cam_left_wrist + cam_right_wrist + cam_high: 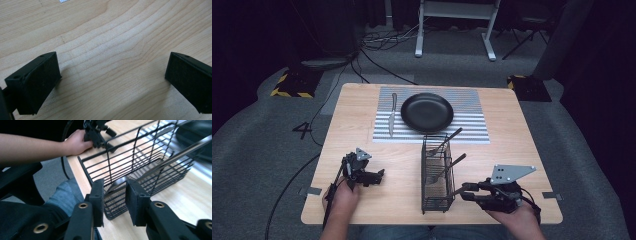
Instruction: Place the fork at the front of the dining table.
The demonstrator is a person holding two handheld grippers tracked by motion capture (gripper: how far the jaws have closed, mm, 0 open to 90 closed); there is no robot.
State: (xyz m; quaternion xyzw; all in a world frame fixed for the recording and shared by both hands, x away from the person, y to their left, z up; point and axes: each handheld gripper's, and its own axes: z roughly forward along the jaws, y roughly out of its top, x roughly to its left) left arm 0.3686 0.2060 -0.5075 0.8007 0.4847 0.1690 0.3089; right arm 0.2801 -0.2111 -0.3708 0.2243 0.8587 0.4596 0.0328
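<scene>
Wire basket stands between plate and right tool.

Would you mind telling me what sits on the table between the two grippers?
In the high view, a black wire basket holding cutlery stands between the left gripper and the right gripper; otherwise bare wood.

A light wooden desk stands on grey carpet in a dark room. Black cables trail past a white frame's legs; yellow-black striped plates flank the far corners.
</scene>
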